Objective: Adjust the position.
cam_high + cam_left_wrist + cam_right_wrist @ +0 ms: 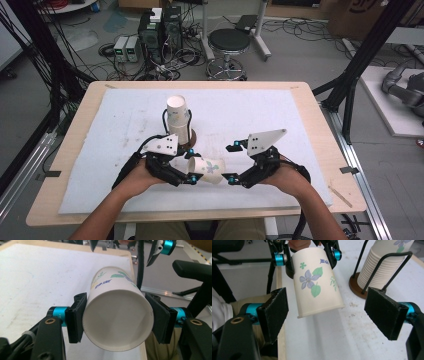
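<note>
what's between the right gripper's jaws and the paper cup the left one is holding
Nothing visible. The right gripper has open jaws facing the paper cup's base across bare table pad; the left gripper clamps its rim end.

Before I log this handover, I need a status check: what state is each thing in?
Left claw: shut on the paper cup near its rim.
Right claw: open, clear of the cup.
Paper cup: lifted, lying sideways, empty.
Cup stack: upright in its wire holder.
</note>
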The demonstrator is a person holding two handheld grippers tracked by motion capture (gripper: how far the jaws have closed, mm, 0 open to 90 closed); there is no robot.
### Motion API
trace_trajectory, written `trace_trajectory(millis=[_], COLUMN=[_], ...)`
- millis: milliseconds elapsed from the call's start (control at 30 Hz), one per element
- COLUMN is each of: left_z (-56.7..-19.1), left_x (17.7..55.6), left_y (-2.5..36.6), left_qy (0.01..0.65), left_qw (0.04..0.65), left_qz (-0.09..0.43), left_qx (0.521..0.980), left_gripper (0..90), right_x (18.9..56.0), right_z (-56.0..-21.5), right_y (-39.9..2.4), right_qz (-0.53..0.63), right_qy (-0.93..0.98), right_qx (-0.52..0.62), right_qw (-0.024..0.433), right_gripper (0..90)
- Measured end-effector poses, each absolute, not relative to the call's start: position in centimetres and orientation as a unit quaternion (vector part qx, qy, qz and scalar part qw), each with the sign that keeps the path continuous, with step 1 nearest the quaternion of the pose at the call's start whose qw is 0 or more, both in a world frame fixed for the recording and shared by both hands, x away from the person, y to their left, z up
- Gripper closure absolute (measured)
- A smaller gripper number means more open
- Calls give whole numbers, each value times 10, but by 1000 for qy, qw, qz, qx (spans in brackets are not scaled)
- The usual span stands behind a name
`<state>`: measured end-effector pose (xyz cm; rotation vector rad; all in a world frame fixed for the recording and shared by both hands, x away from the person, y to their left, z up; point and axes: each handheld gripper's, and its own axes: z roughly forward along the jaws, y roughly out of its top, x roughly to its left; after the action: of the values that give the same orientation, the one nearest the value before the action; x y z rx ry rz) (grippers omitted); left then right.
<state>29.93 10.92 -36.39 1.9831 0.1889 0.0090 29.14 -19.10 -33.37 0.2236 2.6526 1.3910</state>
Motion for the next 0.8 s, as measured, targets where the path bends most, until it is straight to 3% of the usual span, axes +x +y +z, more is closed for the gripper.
trace_trajectory(millis=[500,800], left_z=[-374,-372], left_x=[292,290], left_y=[116,118], left_qy=[75,68], left_qw=[591,605], left_qz=[5,4], left_qx=[803,793], left_gripper=[372,373], right_x=[282,283], right_z=[-383,-390], right_y=[-211,-214], right_qz=[552,562], right_qy=[824,820], right_qx=[114,110], right_qw=[49,32], right_gripper=[197,198])
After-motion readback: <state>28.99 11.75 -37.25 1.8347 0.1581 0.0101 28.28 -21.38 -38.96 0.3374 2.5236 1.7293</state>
